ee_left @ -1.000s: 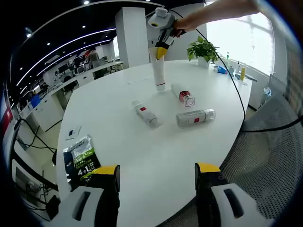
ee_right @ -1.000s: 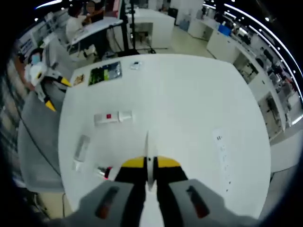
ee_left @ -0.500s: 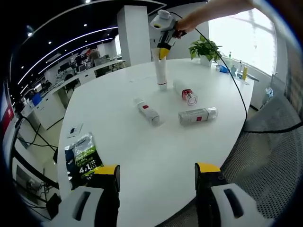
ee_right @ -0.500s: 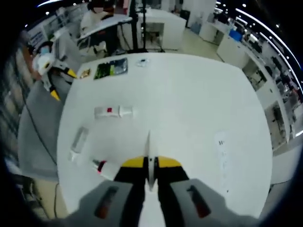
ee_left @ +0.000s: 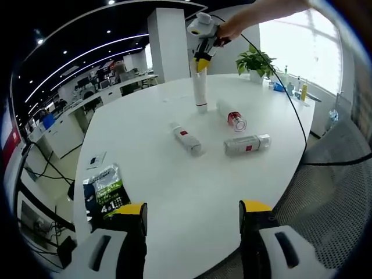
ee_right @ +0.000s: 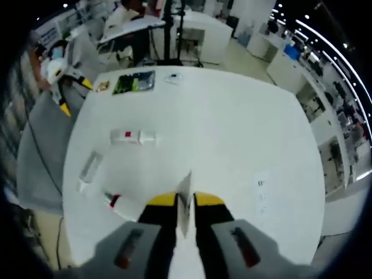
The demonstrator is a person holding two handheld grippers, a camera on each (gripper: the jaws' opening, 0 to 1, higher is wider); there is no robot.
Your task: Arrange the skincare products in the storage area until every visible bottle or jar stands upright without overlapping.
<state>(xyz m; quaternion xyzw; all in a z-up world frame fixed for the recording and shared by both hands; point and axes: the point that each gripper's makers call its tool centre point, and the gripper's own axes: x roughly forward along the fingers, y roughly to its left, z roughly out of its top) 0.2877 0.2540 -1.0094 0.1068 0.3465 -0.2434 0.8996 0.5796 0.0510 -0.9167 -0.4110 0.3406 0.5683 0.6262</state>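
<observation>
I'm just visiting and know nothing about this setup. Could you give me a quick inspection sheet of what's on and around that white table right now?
Surface: white table, round-edged.
Job's things: white tube standing upright; three bottles lying on their sides, apart.
Clutter: green packet and a small card near the table's edge.
Grippers: right gripper shut on the tube's top; left gripper open, holding nothing.
Cables: black cable trailing from the right gripper.
Surroundings: potted plant, office desks, mesh chair.

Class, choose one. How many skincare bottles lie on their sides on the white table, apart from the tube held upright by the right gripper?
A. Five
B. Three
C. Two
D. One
B: the red-capped bottle, the slim bottle and the clear bottle all lie flat.
</observation>
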